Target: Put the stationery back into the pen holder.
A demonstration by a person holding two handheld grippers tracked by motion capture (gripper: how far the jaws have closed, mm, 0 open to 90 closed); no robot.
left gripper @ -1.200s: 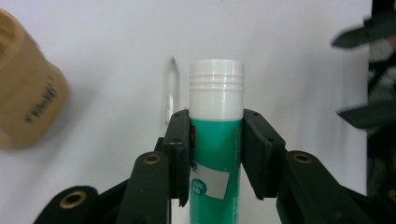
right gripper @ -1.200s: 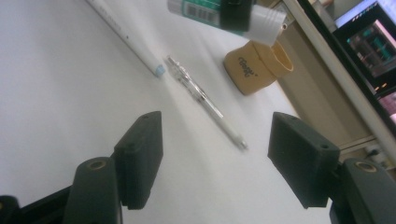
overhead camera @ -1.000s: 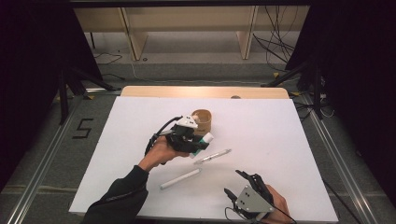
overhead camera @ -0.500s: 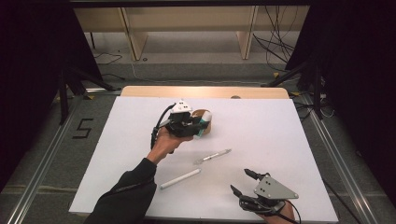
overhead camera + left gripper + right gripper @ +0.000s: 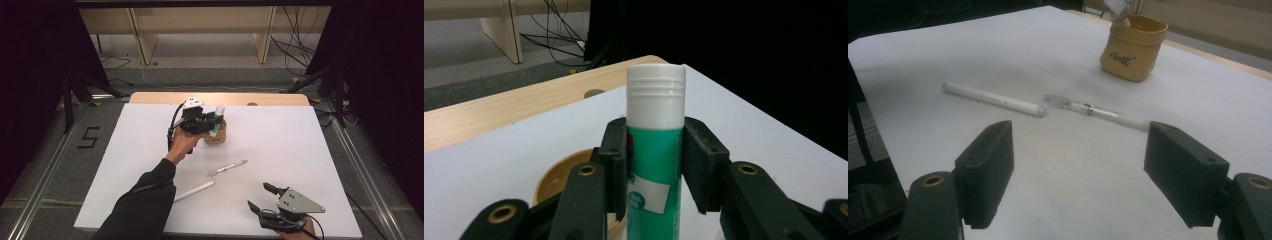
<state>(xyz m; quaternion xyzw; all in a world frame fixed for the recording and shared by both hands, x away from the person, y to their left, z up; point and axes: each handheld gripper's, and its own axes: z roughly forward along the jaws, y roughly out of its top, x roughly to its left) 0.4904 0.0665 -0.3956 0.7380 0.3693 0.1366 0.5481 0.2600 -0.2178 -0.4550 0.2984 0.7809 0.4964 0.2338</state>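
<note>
- The left gripper (image 5: 212,123) clamps a glue stick (image 5: 654,150) between its pads, near the far edge of the table (image 5: 310,150)
- In the left gripper view the stick stands upright between the jaws, white cap up, green body with a white label below, a pad pressing on each side
- In the high view the stick (image 5: 216,120) tilts a little, its lower end over the mouth of the cup (image 5: 218,135); whether it touches the cup I cannot tell
- The cup is a small tan pot with dark lettering on its side (image 5: 1134,47), standing on the white tabletop
- The right gripper (image 5: 261,196) sits at the near edge of the table, well apart from the cup; its jaws are wide apart and have just been opening, with nothing between them
- A white pen (image 5: 993,99) and a clear pen (image 5: 1098,111) lie on the table between the right gripper and the cup, nearly end to end, not quite touching
- In the high view the white pen (image 5: 194,191) lies nearer the person, the clear pen (image 5: 228,167) just beyond it
- The left forearm, in a dark sleeve (image 5: 142,205), reaches across the table from the near edge
</note>
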